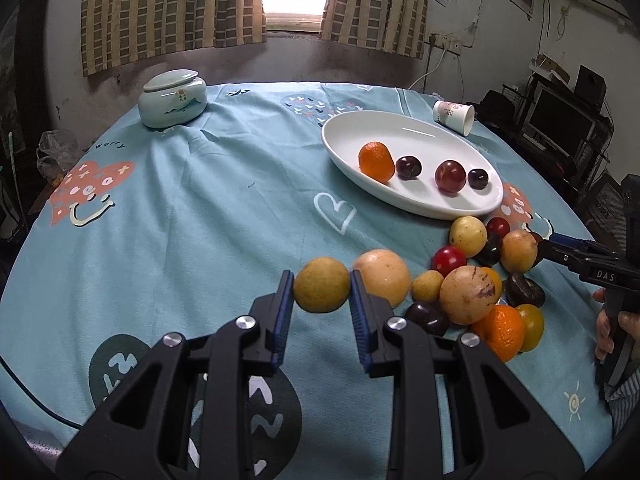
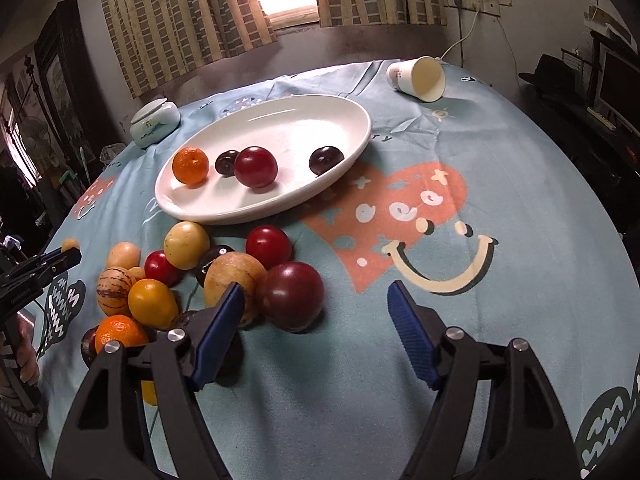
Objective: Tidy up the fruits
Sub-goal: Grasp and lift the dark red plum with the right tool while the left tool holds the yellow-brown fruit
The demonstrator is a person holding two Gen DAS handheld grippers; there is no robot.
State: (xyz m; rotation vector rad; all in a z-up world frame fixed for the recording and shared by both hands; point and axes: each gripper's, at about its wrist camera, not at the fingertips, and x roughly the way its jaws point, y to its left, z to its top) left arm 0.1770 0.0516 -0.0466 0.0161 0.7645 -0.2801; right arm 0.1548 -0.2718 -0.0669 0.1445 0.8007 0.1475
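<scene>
The left gripper (image 1: pixel 322 292) is clamping a round yellow-green fruit (image 1: pixel 322 284) between its blue pads, one pad pressing on each side; the fruit is sitting clear of the blue patterned tablecloth (image 1: pixel 200 208), short of the white oval plate (image 1: pixel 412 128) and to its left in the left wrist view. The plate is carrying four fruits in a loose row: an orange mandarin (image 1: pixel 375 161) at one end, a small dark plum (image 1: pixel 408 167) beside it, a larger red plum (image 1: pixel 451 176) next, and another dark plum (image 1: pixel 478 179) at the far end. Just in front of the plate's near rim a heap of loose fruit (image 1: pixel 468 276) is lying on the cloth, yellow, red, dark and orange pieces touching one another; a pale round fruit (image 1: pixel 383 276) at the heap's edge is sitting right beside the held one.

The right gripper (image 2: pixel 316 300) is hanging near the cloth in front of the plate, its jaws standing partly apart with nothing pressed between them; a big dark-red plum (image 2: pixel 294 295) is lying between the pads, nearer the left pad (image 2: pixel 218 332), and a tan fruit (image 2: pixel 234 284) is sitting just behind that pad; whether the pad is touching either one I cannot tell.

Beyond the plate, a paper cup (image 2: pixel 418 78) is lying on its side near the table's far edge; a pale green lidded jar (image 1: pixel 173 98) is standing upright, well apart from the plate on its other side.
</scene>
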